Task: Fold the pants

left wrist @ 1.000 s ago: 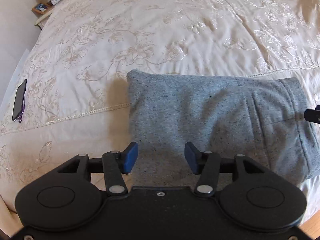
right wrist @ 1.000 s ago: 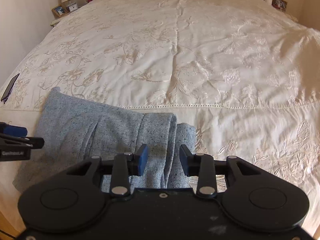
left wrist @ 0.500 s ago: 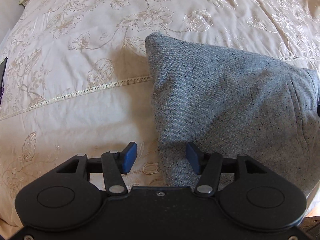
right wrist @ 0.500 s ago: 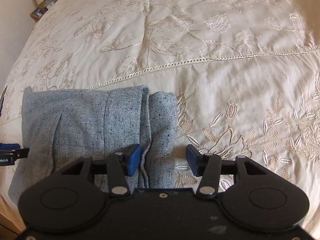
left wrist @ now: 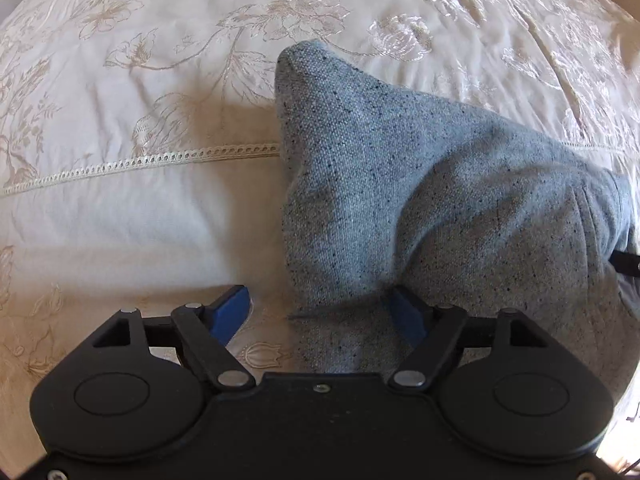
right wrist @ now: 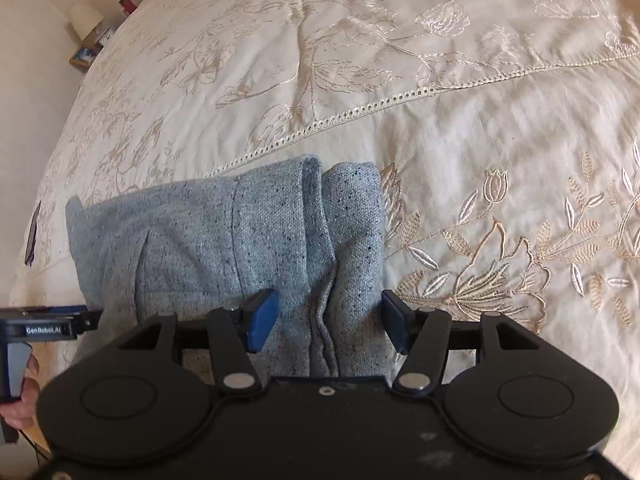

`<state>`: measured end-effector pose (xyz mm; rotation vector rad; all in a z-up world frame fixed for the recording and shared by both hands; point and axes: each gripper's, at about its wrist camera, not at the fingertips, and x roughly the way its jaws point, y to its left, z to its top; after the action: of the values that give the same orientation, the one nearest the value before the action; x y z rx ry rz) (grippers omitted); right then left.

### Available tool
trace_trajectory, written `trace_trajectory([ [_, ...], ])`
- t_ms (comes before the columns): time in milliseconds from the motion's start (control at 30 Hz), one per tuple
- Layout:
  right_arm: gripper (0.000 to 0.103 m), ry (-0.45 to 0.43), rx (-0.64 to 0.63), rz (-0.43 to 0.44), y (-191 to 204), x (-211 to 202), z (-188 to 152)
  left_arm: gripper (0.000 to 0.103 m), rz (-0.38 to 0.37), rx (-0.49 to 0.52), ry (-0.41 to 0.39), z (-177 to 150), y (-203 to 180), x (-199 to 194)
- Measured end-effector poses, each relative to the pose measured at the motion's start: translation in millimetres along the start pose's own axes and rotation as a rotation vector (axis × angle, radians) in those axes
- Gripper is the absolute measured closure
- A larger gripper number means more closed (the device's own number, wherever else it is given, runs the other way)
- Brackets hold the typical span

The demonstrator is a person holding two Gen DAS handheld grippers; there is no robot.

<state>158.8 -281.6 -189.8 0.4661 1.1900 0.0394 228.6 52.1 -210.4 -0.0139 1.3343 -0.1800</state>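
Observation:
The grey flecked pants [left wrist: 420, 200] lie folded into a compact bundle on the cream embroidered bedspread [left wrist: 140, 208]. My left gripper [left wrist: 320, 316] points steeply down over the bundle's near left corner. Its jaws are opening, the left pad stands over bare bedspread, and the cloth edge lies between the pads, unpressed. In the right wrist view the pants [right wrist: 240, 240] show their layered right end. My right gripper [right wrist: 328, 322] hangs over that end with its jaws opening; the fold layers sit between the blue pads, which do not squeeze them.
The left gripper's body [right wrist: 40, 326] and a hand [right wrist: 24, 396] show at the right wrist view's left edge. A dark phone [right wrist: 32, 236] lies near the bed's left side. A bedside table with a lamp [right wrist: 84, 20] and a photo frame [right wrist: 84, 54] stands far left.
Both grippers have sunk closer to the pants and tipped further down, and both sets of jaws stand wider. The left gripper has shifted from over the bundle's middle to its left corner.

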Motion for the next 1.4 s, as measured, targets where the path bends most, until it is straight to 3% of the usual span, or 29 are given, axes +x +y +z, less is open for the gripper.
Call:
trace_trajectory([
  [67,0.045,0.01,0.01,0.014,3,-1,3,0.047,-0.068,-0.034,0.011,1,3,-3],
  [100,0.053,0.013,0.006,0.022,5,-3,3,0.069,-0.093,-0.043,0.012,1,3,-8],
  [133,0.074,0.017,-0.012,0.034,9,-7,4,0.079,-0.073,-0.057,-0.009,0,-2,-16],
  [200,0.083,-0.006,-0.078,0.01,21,-21,3,0.082,-0.018,-0.051,-0.062,-4,-15,-37],
  [333,0.086,-0.071,-0.158,0.027,42,-56,10,0.086,0.034,0.007,-0.165,-4,-48,-82],
  [500,0.092,-0.167,-0.198,0.025,54,-88,48,0.097,0.03,-0.023,-0.27,37,-58,-121],
  [533,0.092,-0.182,-0.182,0.03,52,-90,61,0.103,0.032,-0.032,-0.288,49,-58,-122],
  [600,0.092,-0.223,-0.17,0.047,47,-91,83,0.103,0.042,-0.013,-0.362,67,-61,-121],
  [667,0.093,-0.237,-0.203,0.038,42,-79,109,0.101,0.091,0.037,-0.352,90,-70,-107],
  [700,0.091,-0.219,-0.21,0.028,40,-70,119,0.087,0.123,0.041,-0.334,97,-72,-98],
  [800,0.075,-0.214,-0.221,-0.151,28,-40,143,0.087,0.22,-0.014,-0.276,106,-71,-82],
  [833,0.074,-0.214,-0.25,-0.225,26,-37,144,0.087,0.225,-0.044,-0.257,105,-70,-82],
  [867,0.074,-0.218,-0.272,-0.243,25,-38,143,0.087,0.225,-0.082,-0.242,102,-69,-83],
  [1033,0.072,-0.217,-0.262,-0.192,28,-72,119,0.087,0.207,-0.16,-0.188,75,-86,-101],
  [1267,0.069,-0.242,-0.309,-0.145,48,-120,62,0.086,0.177,-0.153,-0.153,30,-133,-128],
  [1333,0.068,-0.232,-0.318,-0.133,51,-130,47,0.075,0.172,-0.126,-0.155,16,-147,-134],
  [1400,0.068,-0.221,-0.327,-0.12,53,-140,35,0.073,0.174,-0.113,-0.157,2,-161,-140],
])
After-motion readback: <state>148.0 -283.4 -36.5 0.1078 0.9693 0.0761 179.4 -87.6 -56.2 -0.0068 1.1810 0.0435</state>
